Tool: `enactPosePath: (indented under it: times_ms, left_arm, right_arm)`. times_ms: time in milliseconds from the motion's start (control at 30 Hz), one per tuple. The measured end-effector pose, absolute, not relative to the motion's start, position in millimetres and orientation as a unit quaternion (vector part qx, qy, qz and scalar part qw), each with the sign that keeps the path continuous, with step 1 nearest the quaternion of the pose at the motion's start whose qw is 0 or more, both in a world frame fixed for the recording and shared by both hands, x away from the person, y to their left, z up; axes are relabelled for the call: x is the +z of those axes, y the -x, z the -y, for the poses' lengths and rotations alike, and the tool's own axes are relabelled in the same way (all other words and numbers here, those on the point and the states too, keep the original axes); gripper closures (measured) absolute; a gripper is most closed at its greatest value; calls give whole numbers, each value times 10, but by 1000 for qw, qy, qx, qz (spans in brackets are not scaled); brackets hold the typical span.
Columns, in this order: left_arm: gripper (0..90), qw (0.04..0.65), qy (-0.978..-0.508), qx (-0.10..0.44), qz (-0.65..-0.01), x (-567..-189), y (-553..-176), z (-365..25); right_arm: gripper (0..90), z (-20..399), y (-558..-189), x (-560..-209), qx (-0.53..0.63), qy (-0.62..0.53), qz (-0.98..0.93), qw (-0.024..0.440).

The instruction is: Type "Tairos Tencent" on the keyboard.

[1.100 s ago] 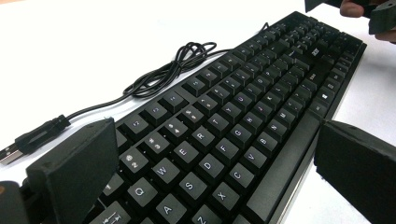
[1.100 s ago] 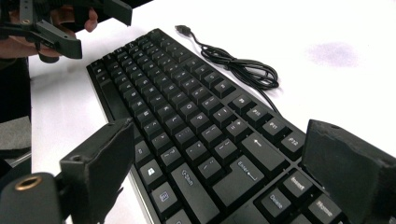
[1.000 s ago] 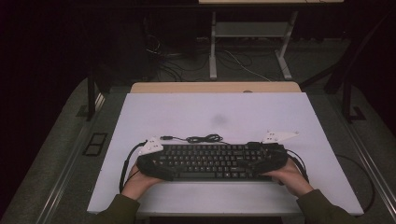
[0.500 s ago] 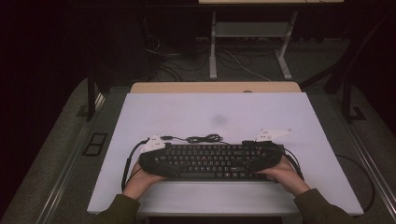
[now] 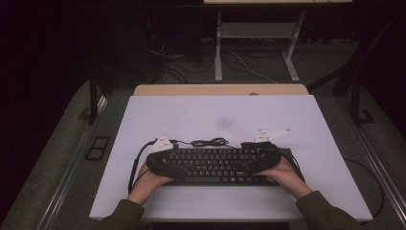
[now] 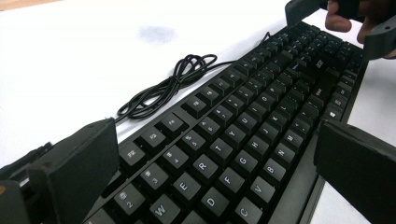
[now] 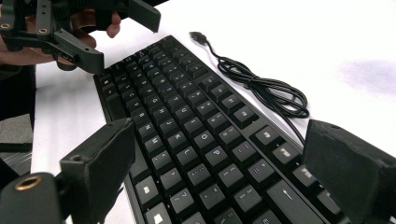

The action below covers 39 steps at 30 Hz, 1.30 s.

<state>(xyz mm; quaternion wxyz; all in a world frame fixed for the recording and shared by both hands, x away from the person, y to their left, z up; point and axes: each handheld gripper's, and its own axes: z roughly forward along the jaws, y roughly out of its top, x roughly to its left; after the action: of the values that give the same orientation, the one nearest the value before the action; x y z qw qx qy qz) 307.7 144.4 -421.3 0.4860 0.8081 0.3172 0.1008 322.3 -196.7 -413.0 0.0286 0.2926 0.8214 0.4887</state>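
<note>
The room is dim, nearly black from nine round to three o'clock, and only the white tabletop (image 5: 230, 120) catches the light from above, faintly violet and free of glare. From the high view everything looks soft and grainy. Up close, the keyboard (image 6: 243, 126) keys read sharp while the nearest tongs blur.

A black keyboard (image 5: 218, 165) lies across the near middle of a white table (image 5: 201, 117), its bundled cable (image 5: 209, 142) coiled just beyond its far edge. The left gripper (image 5: 162, 160) sits at the keyboard's left end and the right gripper (image 5: 262, 160) at its right end, each held by a hand that comes in from the near edge; how their jaws stand cannot be told here. Beyond the table's far edge, a metal frame (image 5: 256, 43) and loose cables (image 5: 191, 62) lie on the dark floor.
</note>
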Motion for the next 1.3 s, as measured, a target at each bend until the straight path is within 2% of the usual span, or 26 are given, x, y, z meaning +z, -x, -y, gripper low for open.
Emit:
enactPosePath:
  times_ms: [133,400,433,467,533,733,767,833,867,1000,1033,1100,1300]
  left_arm:
    - [0,486,-809,99,-315,-4213,-3109,-1413]
    - [0,489,-807,97,-317,-4208,-3168,-1334]
    - [0,489,-808,98,-315,-4211,-3176,-1323]
    - [0,488,-808,96,-315,-4210,-3182,-1313]
    - [0,489,-807,96,-317,-4212,-3199,-1289]
    - [0,490,-806,97,-317,-4202,-3244,-1255]
    - [0,492,-805,97,-318,-4202,-3249,-1252]
    - [0,492,-804,99,-320,-4200,-3256,-1248]
    - [0,492,-804,99,-320,-4200,-3256,-1248]
    - [0,489,-806,100,-318,-4207,-3256,-1247]
    - [0,488,-807,99,-318,-4209,-3254,-1243]
    - [0,488,-807,98,-318,-4211,-3251,-1238]
    - [0,485,-810,97,-315,-4218,-3249,-1233]
  right_arm:
    - [97,1932,-3234,-4154,484,-290,-826,27]
    - [266,1948,-3233,-4174,468,-280,-838,17]
    - [266,1948,-3233,-4174,468,-280,-838,17]
    - [312,1950,-3228,-4180,465,-277,-841,14]
    - [334,1951,-3227,-4185,464,-274,-842,13]
    - [507,1948,-3212,-4207,457,-262,-850,10]
    - [507,1948,-3212,-4207,457,-262,-850,10]
    - [587,1945,-3201,-4216,449,-256,-856,11]
    - [587,1945,-3201,-4216,449,-256,-856,11]
    - [723,1950,-3187,-4235,434,-253,-865,10]
    - [723,1950,-3187,-4235,434,-253,-865,10]
    - [795,1961,-3183,-4252,426,-252,-869,7]
    - [891,1973,-3149,-4291,411,-244,-879,0]
